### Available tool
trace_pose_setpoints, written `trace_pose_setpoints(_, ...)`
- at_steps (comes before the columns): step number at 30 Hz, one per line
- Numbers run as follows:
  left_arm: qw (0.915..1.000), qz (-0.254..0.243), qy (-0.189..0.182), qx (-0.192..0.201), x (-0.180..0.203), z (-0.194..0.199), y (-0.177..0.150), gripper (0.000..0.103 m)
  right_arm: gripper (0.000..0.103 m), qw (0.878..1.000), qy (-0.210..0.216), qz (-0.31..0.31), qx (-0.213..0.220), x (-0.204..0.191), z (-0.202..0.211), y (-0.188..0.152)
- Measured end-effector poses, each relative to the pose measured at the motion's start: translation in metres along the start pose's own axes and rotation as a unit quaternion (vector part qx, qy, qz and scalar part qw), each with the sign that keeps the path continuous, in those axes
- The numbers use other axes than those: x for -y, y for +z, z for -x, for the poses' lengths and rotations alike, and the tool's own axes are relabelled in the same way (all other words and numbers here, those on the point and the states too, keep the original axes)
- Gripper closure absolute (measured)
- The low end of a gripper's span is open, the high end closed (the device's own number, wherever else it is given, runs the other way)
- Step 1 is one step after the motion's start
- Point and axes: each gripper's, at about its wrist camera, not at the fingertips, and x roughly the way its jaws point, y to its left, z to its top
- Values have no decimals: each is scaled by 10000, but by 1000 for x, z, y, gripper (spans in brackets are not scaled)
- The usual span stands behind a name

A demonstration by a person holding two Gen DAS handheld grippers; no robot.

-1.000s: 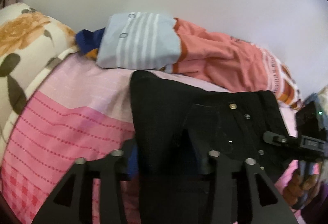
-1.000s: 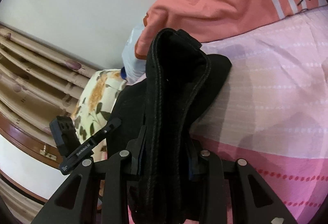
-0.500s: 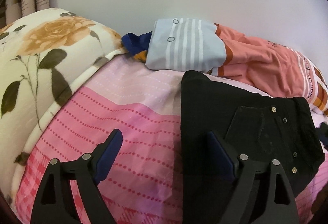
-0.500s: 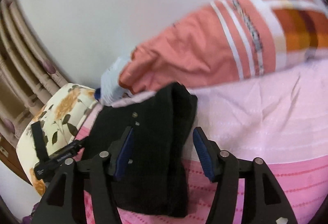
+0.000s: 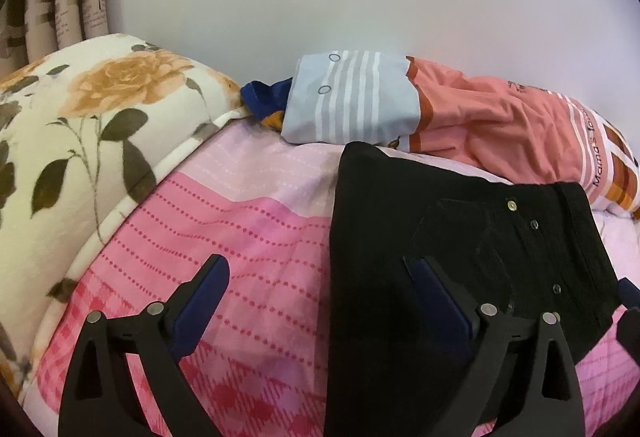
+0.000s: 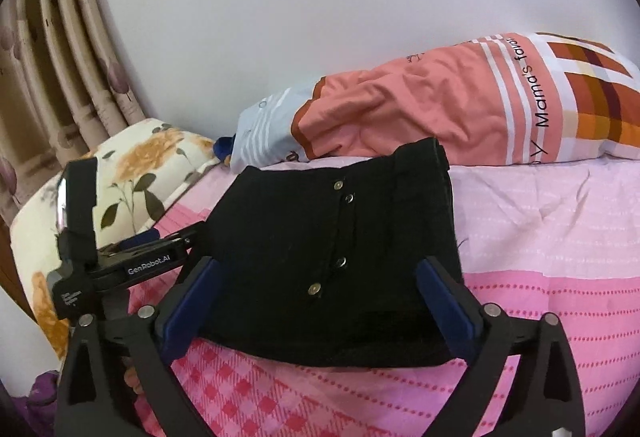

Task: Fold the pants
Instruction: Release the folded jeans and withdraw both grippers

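Black pants (image 6: 332,257), folded into a compact rectangle, lie flat on the pink bedsheet (image 6: 560,229), their near edge hidden behind the claw fingers. Right claw (image 6: 316,301): jaws opening wide, straddling the pants without touching them. Left claw (image 5: 320,297): jaws opening, empty, its right finger over the pants' left part.
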Motion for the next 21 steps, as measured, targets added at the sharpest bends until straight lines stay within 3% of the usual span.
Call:
trace_pose_setpoints(2,9999,-16,-72,124,1,8,-4,9,4,10000,20,-16,-22,-4,1,-3)
trace_pose_setpoints(7,9999,-8,98,71,1,22,-4,9,3,9999,73,-1,-90,-9,8,-9)
trace_pose_setpoints(12,9992,65,276,290,-4,55,3,8,3,9999,80,-80,-48,-7,20,-8)
trace_pose_setpoints(18,9950,-7,431,900,-2,110,15,2,3,9998,109,-112,102,-9,41,1)
trace_pose_setpoints(21,9913,16,335,1270,2,142,20,2,3,9996,126,-104,237,-12,54,7)
